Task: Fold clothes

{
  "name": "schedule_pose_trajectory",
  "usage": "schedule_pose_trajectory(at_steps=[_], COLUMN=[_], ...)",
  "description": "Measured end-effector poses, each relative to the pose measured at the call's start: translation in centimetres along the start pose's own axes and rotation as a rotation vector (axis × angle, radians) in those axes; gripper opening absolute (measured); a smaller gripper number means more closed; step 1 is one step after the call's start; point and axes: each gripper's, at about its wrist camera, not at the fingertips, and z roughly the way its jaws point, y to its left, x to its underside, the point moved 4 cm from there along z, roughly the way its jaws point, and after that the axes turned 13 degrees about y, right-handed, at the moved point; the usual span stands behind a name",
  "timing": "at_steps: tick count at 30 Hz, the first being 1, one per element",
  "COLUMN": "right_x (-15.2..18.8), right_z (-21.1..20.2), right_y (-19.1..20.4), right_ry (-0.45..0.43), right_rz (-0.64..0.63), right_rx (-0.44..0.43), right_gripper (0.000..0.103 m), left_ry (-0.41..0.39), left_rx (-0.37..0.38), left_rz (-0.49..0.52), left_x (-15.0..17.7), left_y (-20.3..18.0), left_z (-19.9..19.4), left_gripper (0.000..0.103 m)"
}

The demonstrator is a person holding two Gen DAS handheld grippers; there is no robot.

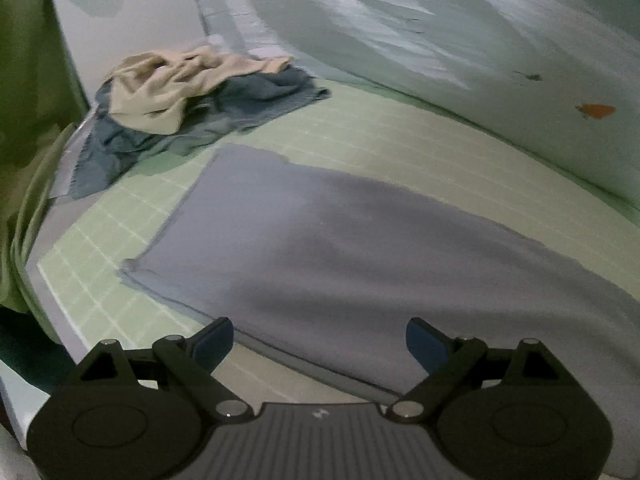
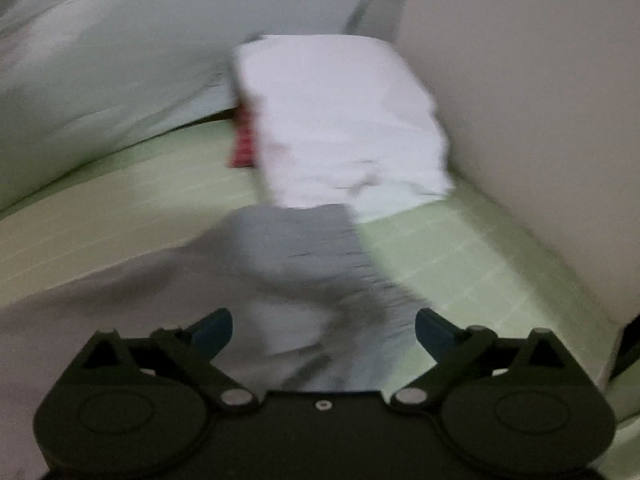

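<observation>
A grey cloth (image 1: pixel 320 240) lies spread flat on the green gridded mat (image 1: pixel 400 140). My left gripper (image 1: pixel 320 340) hovers over the cloth's near edge, open, with nothing between its fingers. In the right wrist view the same grey cloth (image 2: pixel 300 264) runs under my right gripper (image 2: pixel 324 332), which stands open and empty above it. Beyond the cloth's far end rests a white folded stack (image 2: pixel 340 120) with a red checked piece (image 2: pixel 243 144) under its left side. The right wrist view is blurred.
A crumpled beige garment (image 1: pixel 172 80) sits on a blue-grey one (image 1: pixel 200 120) at the mat's far left corner. Green fabric (image 1: pixel 28 120) hangs at the left edge. Pale walls (image 1: pixel 480 40) rise behind the mat, and a beige wall (image 2: pixel 520 100) on the right.
</observation>
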Motion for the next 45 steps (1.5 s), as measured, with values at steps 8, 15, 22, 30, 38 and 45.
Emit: schedule_pose_trajectory(at_steps=[8, 15, 22, 30, 38, 45], right_x=[3.6, 6.3, 7.8, 9.6, 9.6, 9.7], right_z=[-2.2, -5.2, -6.3, -6.6, -6.5, -6.2], right_y=[13.0, 21.6, 24.8, 26.7, 27.1, 25.7], right_ry=[0.078, 0.075, 0.101, 0.14, 0.133, 0.131], right_rz=[-0.142, -0.245, -0.168, -0.097, -0.105, -0.088], right_rx=[-0.114, -0.146, -0.091, -0.041, -0.003, -0.01], right_gripper=[0.099, 0.1, 0.1, 0.1, 0.1, 0.1], left_ry=[0.024, 0.081, 0.166, 0.156, 0.091, 0.124], left_rx=[-0.015, -0.037, -0.022, 0.07, 0.098, 0.206], left_rz=[-0.024, -0.035, 0.008, 0.077, 0.108, 0.063], left_x=[-3.4, -6.1, -7.2, -7.5, -8.3, -9.3], left_y=[8.0, 14.1, 17.4, 16.9, 16.4, 14.8], left_z=[3.4, 8.5, 12.9, 13.9, 13.5, 13.4], left_gripper=[0.093, 0.093, 0.093, 0.09, 0.055, 0.009])
